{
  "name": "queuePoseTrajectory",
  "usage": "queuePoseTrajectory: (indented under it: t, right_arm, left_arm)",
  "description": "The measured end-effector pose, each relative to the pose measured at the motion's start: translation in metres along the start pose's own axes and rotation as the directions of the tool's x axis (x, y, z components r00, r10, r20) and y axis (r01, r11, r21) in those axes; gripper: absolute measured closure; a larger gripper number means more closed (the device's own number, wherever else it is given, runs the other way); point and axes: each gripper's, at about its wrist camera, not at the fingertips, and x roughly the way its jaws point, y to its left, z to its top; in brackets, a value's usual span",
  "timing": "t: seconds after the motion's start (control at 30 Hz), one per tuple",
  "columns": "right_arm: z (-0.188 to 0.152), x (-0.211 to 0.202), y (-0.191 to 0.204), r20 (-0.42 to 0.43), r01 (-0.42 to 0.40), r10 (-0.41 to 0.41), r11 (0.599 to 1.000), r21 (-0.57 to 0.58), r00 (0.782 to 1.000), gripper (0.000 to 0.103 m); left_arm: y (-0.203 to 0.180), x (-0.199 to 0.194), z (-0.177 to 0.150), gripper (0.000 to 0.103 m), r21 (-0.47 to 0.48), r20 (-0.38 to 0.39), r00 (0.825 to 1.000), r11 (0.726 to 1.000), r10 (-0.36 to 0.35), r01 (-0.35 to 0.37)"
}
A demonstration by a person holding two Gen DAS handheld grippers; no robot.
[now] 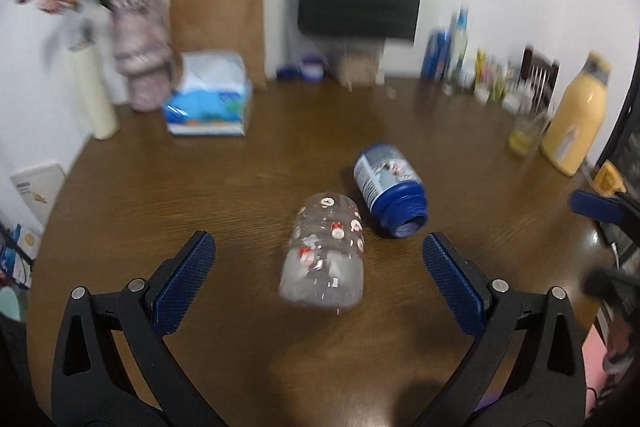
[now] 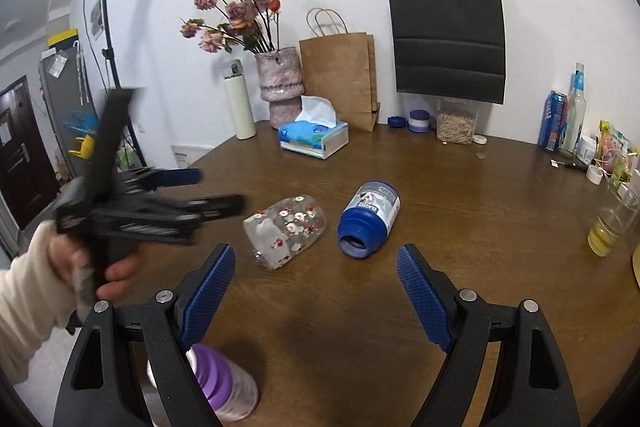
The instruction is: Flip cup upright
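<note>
Cup (image 1: pixel 325 255) on side (w/ both grippers spread).

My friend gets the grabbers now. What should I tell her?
Left gripper: open, empty, pointed at the clear flowery cup.
Right gripper: open, empty, back from both items.
The cup lies on its side on the brown table, beside a tipped blue jar.
Done: nothing yet.
Left: grab the cup and stand it upright.
</note>
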Motion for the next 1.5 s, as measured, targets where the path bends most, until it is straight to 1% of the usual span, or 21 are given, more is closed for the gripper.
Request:
queuePoseTrajectory:
  t: [0.03, 0.1, 0.17, 0.2, 0.3, 0.37, 0.43, 0.53, 0.67, 0.73, 0.8, 0.9, 0.93, 0.97, 1.03, 1.1, 1.17, 1.27, 1.33, 1.43, 1.5]
  right_arm:
    - [0.001, 0.004, -0.001, -0.007, 0.001, -0.001, 1.0, -0.003, 1.0, 0.016]
    - [0.002, 0.012, -0.004, -0.023, 0.002, -0.002, 1.0, -0.007, 1.0, 0.016]
    - [0.002, 0.018, -0.007, -0.036, -0.004, 0.004, 1.0, -0.005, 0.999, 0.016]
    - [0.002, 0.023, -0.008, -0.046, -0.01, 0.01, 1.0, -0.003, 0.999, 0.016]
    - [0.003, 0.034, -0.009, -0.062, -0.029, 0.028, 1.0, -0.01, 0.998, 0.016]
    - [0.005, 0.041, -0.008, -0.07, -0.044, 0.043, 0.999, -0.014, 0.997, 0.016]
    - [0.009, 0.051, -0.006, -0.086, -0.082, 0.081, 0.997, -0.008, 0.993, 0.016]
    - [0.019, 0.06, 0.002, -0.094, -0.146, 0.144, 0.989, -0.014, 0.985, 0.016]
    - [0.039, 0.077, 0.018, -0.098, -0.265, 0.261, 0.964, -0.02, 0.96, 0.016]
    - [0.047, 0.088, 0.026, -0.126, -0.327, 0.325, 0.945, 0.003, 0.937, 0.016]
    - [0.053, 0.102, 0.038, -0.145, -0.386, 0.384, 0.922, 0.016, 0.912, 0.016]
    - [0.061, 0.113, 0.059, -0.145, -0.449, 0.446, 0.894, 0.013, 0.883, 0.016]
    - [0.064, 0.115, 0.065, -0.143, -0.484, 0.482, 0.875, 0.023, 0.864, 0.016]
    - [0.067, 0.118, 0.073, -0.163, -0.493, 0.49, 0.87, 0.022, 0.856, 0.016]
    - [0.068, 0.124, 0.086, -0.165, -0.492, 0.49, 0.87, 0.029, 0.856, 0.016]
    - [0.07, 0.131, 0.098, -0.188, -0.512, 0.508, 0.858, 0.028, 0.841, 0.016]
    - [0.073, 0.132, 0.104, -0.185, -0.513, 0.508, 0.858, 0.023, 0.842, 0.016]
    - [0.075, 0.134, 0.108, -0.171, -0.489, 0.484, 0.872, 0.012, 0.858, 0.016]
    - [0.075, 0.137, 0.111, -0.175, -0.482, 0.477, 0.876, 0.018, 0.861, 0.016]
    - [0.077, 0.137, 0.115, -0.161, -0.439, 0.434, 0.898, 0.005, 0.886, 0.016]
    - [0.078, 0.137, 0.113, -0.143, -0.428, 0.426, 0.904, 0.015, 0.893, 0.016]
  left_arm:
    - [-0.002, 0.013, 0.004, 0.009, 0.014, -0.038, 0.999, 1.0, 0.011, -0.01]
    - [-0.001, 0.045, 0.01, 0.03, 0.009, -0.141, 0.989, 0.999, 0.041, -0.04]
    - [0.001, 0.07, 0.012, 0.041, -0.005, -0.234, 0.972, 1.0, 0.015, -0.017]
    - [0.002, 0.082, 0.01, 0.042, -0.004, -0.282, 0.959, 1.0, 0.025, -0.028]
    - [0.002, 0.085, 0.007, 0.042, -0.007, -0.279, 0.96, 1.0, 0.019, -0.022]
    - [0.007, 0.081, 0.006, 0.044, -0.057, -0.279, 0.96, 0.998, -0.006, -0.01]
    - [0.019, 0.072, 0.006, 0.045, -0.145, -0.252, 0.966, 0.989, -0.066, 0.029]
    - [0.037, 0.048, 0.006, 0.046, -0.252, -0.148, 0.984, 0.966, -0.103, 0.063]
    - [0.067, 0.0, 0.003, 0.046, -0.426, 0.03, 0.986, 0.89, -0.165, 0.162]
    - [0.077, -0.022, 0.0, 0.046, -0.472, 0.123, 0.974, 0.852, -0.189, 0.225]
    - [0.084, -0.037, -0.005, 0.045, -0.503, 0.176, 0.963, 0.822, -0.204, 0.266]
    - [0.089, -0.052, -0.015, 0.045, -0.531, 0.217, 0.96, 0.804, -0.178, 0.269]
    - [0.092, -0.054, -0.019, 0.045, -0.537, 0.24, 0.954, 0.794, -0.178, 0.283]
    - [0.099, -0.059, -0.026, 0.045, -0.552, 0.274, 0.945, 0.775, -0.18, 0.308]
    - [0.112, -0.063, -0.036, 0.045, -0.586, 0.333, 0.919, 0.716, -0.213, 0.379]
    - [0.122, -0.061, -0.044, 0.045, -0.614, 0.37, 0.895, 0.656, -0.25, 0.438]
    - [0.126, -0.059, -0.048, 0.044, -0.632, 0.388, 0.877, 0.612, -0.282, 0.476]
    - [0.128, -0.06, -0.053, 0.044, -0.636, 0.429, 0.854, 0.572, -0.295, 0.518]
    - [0.127, -0.062, -0.054, 0.044, -0.631, 0.456, 0.841, 0.561, -0.29, 0.535]
    - [0.125, -0.064, -0.057, 0.044, -0.627, 0.48, 0.831, 0.552, -0.281, 0.549]
    - [0.126, -0.066, -0.06, 0.043, -0.635, 0.491, 0.829, 0.541, -0.267, 0.551]
